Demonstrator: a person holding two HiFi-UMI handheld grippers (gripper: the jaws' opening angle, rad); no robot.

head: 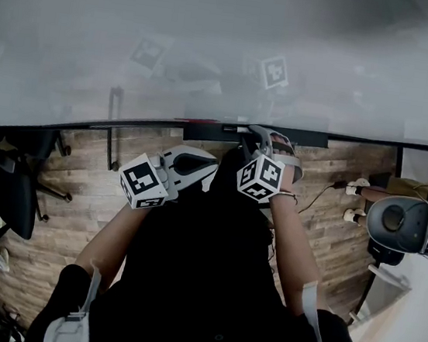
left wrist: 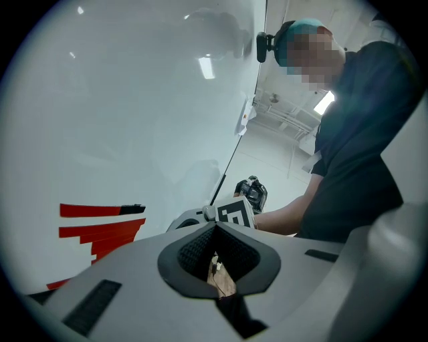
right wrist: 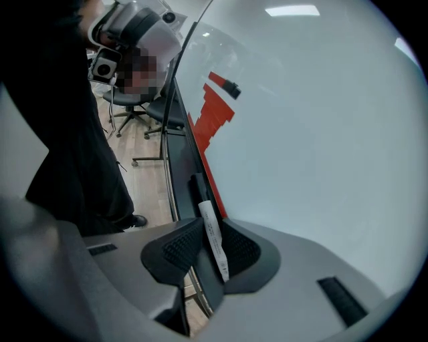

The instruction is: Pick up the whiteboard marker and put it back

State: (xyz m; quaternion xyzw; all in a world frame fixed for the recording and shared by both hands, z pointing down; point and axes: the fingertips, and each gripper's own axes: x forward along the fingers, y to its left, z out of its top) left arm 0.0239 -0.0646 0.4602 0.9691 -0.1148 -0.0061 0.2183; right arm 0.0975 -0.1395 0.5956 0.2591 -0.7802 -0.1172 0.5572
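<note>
The whiteboard marker (right wrist: 213, 235), white-bodied with a black cap, stands between the pads of my right gripper (right wrist: 210, 252), which is shut on it. Its capped end points down along the black tray ledge (right wrist: 179, 157) at the foot of the whiteboard (right wrist: 321, 133). In the head view the right gripper (head: 256, 135) sits at the ledge (head: 204, 130), and the marker is hidden there. My left gripper (head: 208, 169) hangs lower left of it, off the board. Its jaws (left wrist: 215, 268) are shut with nothing between them; only floor shows through the hollow.
Red stepped strokes (left wrist: 100, 230) with a small black piece (left wrist: 132, 209) at one end mark the board. Office chairs (right wrist: 134, 110) stand on the wooden floor (head: 79, 188) to the left. A grey device (head: 406, 223) sits at the right. My own dark-clothed body (head: 199, 282) fills the lower middle.
</note>
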